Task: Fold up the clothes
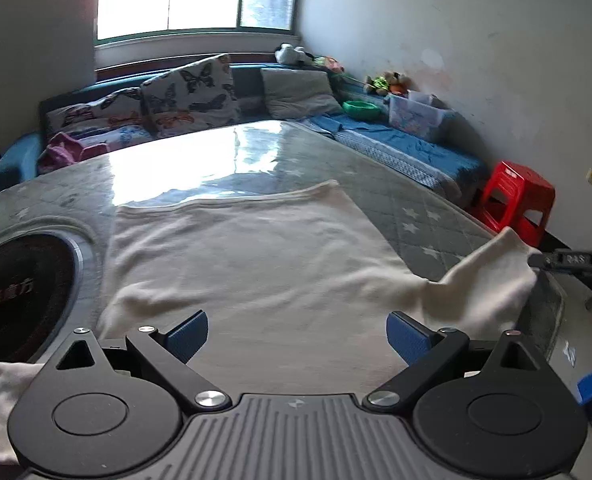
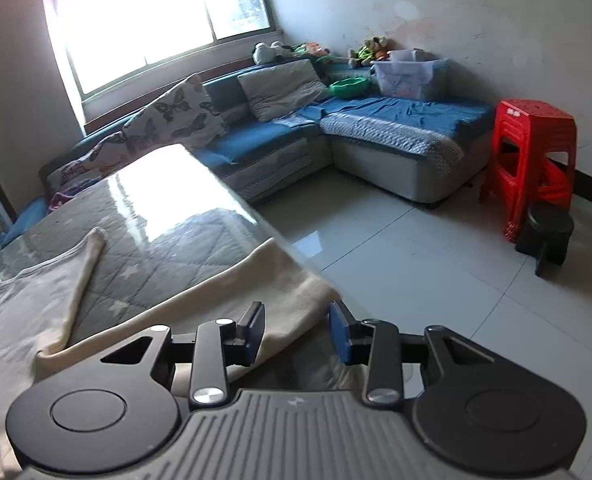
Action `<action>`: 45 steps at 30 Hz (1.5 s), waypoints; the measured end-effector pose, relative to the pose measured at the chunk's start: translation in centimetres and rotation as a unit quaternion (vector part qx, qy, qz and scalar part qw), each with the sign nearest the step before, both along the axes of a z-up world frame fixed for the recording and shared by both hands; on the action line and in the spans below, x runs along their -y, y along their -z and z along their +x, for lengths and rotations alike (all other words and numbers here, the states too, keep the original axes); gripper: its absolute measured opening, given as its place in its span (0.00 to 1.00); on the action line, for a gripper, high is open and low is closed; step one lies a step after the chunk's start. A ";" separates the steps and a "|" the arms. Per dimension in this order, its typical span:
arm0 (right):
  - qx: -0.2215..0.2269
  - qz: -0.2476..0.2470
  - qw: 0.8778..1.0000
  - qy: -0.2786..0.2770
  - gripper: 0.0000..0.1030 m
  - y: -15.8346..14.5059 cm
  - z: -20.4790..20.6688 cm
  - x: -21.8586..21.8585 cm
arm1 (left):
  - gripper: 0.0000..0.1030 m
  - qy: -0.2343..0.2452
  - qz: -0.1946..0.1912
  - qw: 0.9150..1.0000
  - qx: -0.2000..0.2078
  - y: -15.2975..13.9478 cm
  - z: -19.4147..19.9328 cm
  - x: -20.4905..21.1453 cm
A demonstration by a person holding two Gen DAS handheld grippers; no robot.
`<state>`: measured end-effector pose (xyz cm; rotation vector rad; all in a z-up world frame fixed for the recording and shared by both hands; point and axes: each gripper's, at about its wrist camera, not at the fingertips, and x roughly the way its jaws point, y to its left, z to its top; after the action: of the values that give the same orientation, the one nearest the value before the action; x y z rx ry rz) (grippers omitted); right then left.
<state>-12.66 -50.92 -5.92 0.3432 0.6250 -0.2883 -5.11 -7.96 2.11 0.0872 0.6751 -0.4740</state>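
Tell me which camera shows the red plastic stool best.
The right wrist view: the red stool stands whole and unobstructed on the floor beside the sofa. The left wrist view shows it smaller, its lower part cut off behind the table.

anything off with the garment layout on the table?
Yes. The cream garment isn't flat: its right sleeve is lifted and bunched at the table edge beside the right gripper, and a narrow strip lies twisted across the tabletop.
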 end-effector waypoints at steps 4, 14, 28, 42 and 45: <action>0.004 -0.002 1.000 0.016 0.29 0.3 0.2 0.3 | 0.95 0.012 0.003 1.000 -0.003 0.3 -0.1 1.1; 0.036 -0.031 0.999 0.001 0.07 -0.7 0.0 -0.3 | 0.95 0.035 0.023 0.999 -0.008 1.3 -0.3 2.9; 0.079 -0.054 0.994 -0.048 0.06 -6.2 -0.4 -1.8 | 0.95 0.089 0.081 0.993 0.010 3.8 -1.3 6.5; 0.136 -0.044 0.943 -0.300 0.06 -14.0 2.1 -16.1 | 0.95 -0.090 -0.003 0.996 0.026 -0.3 0.1 -7.6; 0.125 -0.037 0.926 -0.354 0.06 -13.4 3.4 -20.2 | 0.95 -0.116 -0.008 0.993 0.023 -0.2 -0.1 -9.5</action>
<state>-9.24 -30.71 7.51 0.0621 0.4471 0.4209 -5.21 1.53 2.31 0.0042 0.6283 -0.2536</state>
